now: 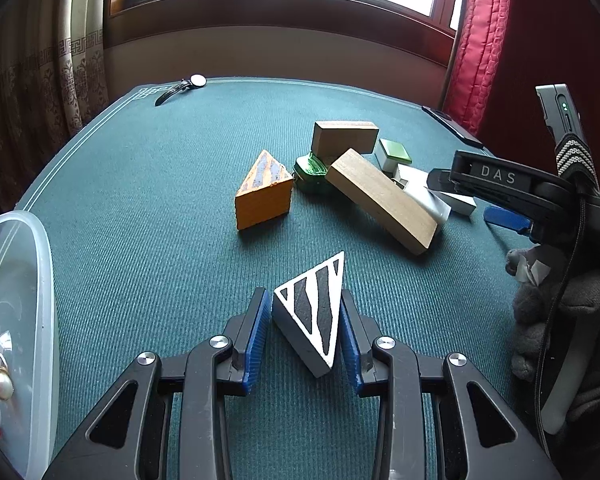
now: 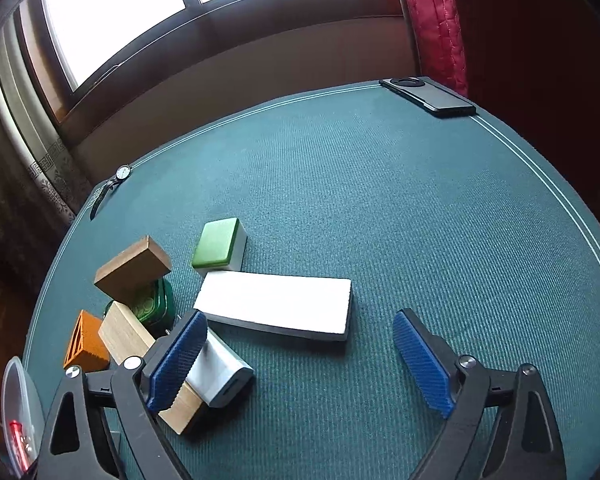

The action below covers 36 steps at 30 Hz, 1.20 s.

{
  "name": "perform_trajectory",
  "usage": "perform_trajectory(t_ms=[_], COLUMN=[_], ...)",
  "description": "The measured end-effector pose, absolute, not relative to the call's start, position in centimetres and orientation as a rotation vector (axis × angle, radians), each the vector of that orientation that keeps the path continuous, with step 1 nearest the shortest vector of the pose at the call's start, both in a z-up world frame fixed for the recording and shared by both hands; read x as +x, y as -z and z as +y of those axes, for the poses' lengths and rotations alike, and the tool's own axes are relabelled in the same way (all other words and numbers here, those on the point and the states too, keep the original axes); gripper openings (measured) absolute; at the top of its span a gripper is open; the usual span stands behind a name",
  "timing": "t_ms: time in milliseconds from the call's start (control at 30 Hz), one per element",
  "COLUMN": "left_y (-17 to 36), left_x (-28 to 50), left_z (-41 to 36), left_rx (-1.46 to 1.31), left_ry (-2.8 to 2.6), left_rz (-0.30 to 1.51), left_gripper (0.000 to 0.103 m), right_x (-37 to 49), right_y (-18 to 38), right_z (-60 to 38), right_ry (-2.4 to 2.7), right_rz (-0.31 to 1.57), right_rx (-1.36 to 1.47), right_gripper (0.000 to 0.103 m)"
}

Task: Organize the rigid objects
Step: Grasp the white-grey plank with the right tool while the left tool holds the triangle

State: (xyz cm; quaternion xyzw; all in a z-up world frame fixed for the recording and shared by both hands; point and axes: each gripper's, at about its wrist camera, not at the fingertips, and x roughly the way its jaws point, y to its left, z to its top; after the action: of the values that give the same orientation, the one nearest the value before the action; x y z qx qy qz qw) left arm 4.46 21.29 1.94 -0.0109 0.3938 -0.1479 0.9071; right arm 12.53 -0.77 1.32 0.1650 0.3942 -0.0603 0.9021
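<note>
- White wedge with black stripes lies near the table's near edge.
- Orange wedge rests mid-table, striped face up.
- Two wooden blocks: the long one leans tilted, the short one sits atop a green tin.
- Green-topped white block and flat white slab (just beside each other) lie flat.

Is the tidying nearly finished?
Not yet. Nothing looks sorted. The left hand-held gripper closes around the black-and-white wedge. The right hand-held gripper is open and empty. The orange wedge, wooden blocks and green tile still lie jumbled.
</note>
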Motion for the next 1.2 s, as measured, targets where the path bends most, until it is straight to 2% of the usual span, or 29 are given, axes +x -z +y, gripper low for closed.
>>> perform_trajectory(t_ms=[233, 433, 500, 1200], left_y=[-1.9, -2.0, -2.0, -2.1], left_x=[4.4, 4.4, 4.4, 3.6], left_z=[21.5, 21.6, 21.6, 20.9], left_rx=[-0.037, -0.042, -0.041, -0.021], left_ry=[0.313, 0.316, 0.315, 0.297], left_rz=[0.813, 0.814, 0.814, 0.81], left_gripper=[0.035, 0.035, 0.035, 0.033], right_x=[15.3, 15.4, 14.9, 4.4], right_y=[-0.8, -0.6, -0.7, -0.7], right_z=[1.2, 1.3, 1.1, -5.9], right_ry=[0.173, 0.188, 0.177, 0.138], right_rz=[0.874, 0.862, 0.849, 0.752], right_rx=[0.255, 0.201, 0.195, 0.328], right_gripper=[0.103, 0.1, 0.097, 0.097])
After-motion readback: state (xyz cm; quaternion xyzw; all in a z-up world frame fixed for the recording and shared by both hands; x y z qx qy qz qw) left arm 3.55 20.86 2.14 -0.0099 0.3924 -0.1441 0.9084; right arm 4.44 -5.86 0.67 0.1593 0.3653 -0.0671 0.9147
